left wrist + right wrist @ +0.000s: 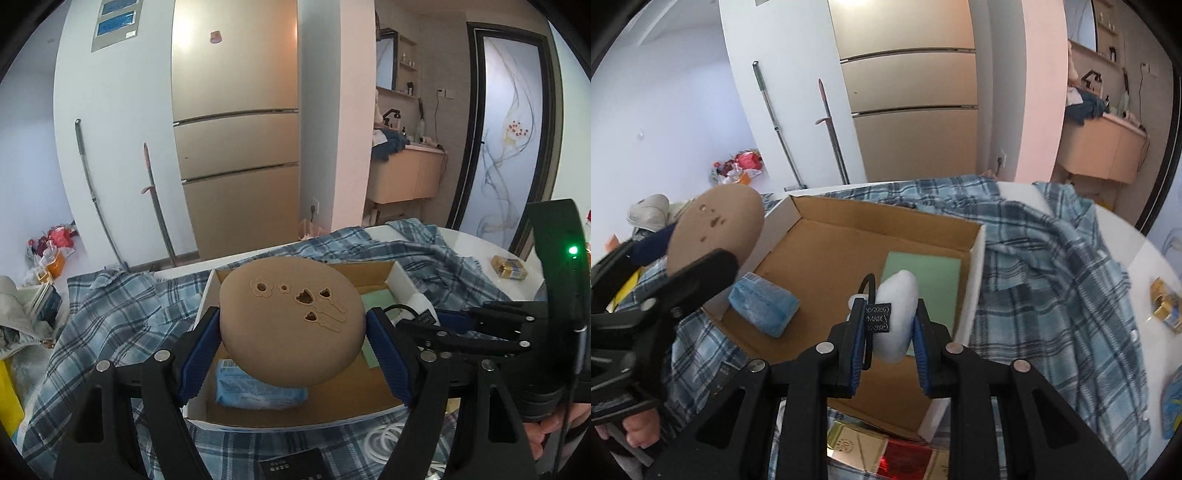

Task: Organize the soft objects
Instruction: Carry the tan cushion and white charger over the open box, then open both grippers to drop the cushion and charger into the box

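My left gripper (293, 332) is shut on a round tan cushion (291, 321) with small flower and heart cut-outs, held above the open cardboard box (400, 280). The cushion also shows at the left of the right wrist view (716, 229). My right gripper (888, 332) is shut on a white fluffy soft object (897, 314) with a black tag and loop, over the box (975, 254). Inside the box lie a blue tissue pack (762, 304) and a green sponge sheet (923, 277).
The box sits on a blue plaid cloth (1052, 266) spread on a white table (1152, 273). A small gold packet (1167, 310) lies at the right. Boxes (871, 450) and a white cable (384, 439) lie near the front edge. A fridge (236, 129) stands behind.
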`<state>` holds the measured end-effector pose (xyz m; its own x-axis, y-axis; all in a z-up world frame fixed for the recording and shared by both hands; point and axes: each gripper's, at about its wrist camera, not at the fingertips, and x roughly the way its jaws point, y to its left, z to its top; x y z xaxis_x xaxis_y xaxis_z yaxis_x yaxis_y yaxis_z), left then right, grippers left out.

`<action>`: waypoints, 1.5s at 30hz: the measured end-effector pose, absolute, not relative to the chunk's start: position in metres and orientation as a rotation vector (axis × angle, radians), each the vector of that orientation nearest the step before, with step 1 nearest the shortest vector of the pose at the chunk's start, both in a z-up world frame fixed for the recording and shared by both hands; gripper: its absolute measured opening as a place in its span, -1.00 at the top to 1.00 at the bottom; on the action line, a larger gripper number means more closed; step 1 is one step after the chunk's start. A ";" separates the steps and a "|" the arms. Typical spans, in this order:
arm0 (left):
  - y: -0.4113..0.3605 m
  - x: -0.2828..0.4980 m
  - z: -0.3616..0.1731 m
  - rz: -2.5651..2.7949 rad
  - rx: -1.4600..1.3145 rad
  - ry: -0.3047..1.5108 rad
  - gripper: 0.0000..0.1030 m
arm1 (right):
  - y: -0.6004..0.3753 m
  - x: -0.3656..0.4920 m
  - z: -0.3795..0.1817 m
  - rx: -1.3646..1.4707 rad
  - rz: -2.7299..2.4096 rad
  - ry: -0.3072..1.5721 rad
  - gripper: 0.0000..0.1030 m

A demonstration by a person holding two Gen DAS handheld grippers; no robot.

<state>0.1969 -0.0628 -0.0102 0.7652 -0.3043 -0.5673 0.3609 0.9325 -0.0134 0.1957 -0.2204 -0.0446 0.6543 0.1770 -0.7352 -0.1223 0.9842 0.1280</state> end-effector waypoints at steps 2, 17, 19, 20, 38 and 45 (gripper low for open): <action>-0.061 0.199 -0.012 -0.360 0.093 0.609 -0.56 | -0.218 0.197 -0.048 0.065 0.184 0.862 0.56; -0.058 0.197 -0.010 -0.355 0.083 0.597 -0.57 | -0.219 0.204 -0.055 0.058 0.148 0.897 0.07; -0.056 0.199 -0.010 -0.351 0.072 0.604 -0.57 | -0.220 0.203 -0.054 0.058 0.140 0.886 -0.02; -0.055 0.201 -0.011 -0.348 0.069 0.609 -0.57 | -0.221 0.203 -0.053 0.055 0.135 0.883 -0.02; -0.056 0.203 -0.021 -0.340 0.079 0.614 -0.73 | -0.229 0.204 -0.050 0.038 0.102 0.882 -0.02; -0.053 0.193 -0.006 -0.331 0.074 0.545 -0.74 | -0.230 0.196 -0.035 0.023 0.091 0.819 -0.18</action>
<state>0.1929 -0.0532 -0.0064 0.8036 -0.2896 -0.5200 0.3284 0.9444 -0.0184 0.1962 -0.2303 -0.0347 0.6791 0.0898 -0.7285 -0.0719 0.9959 0.0558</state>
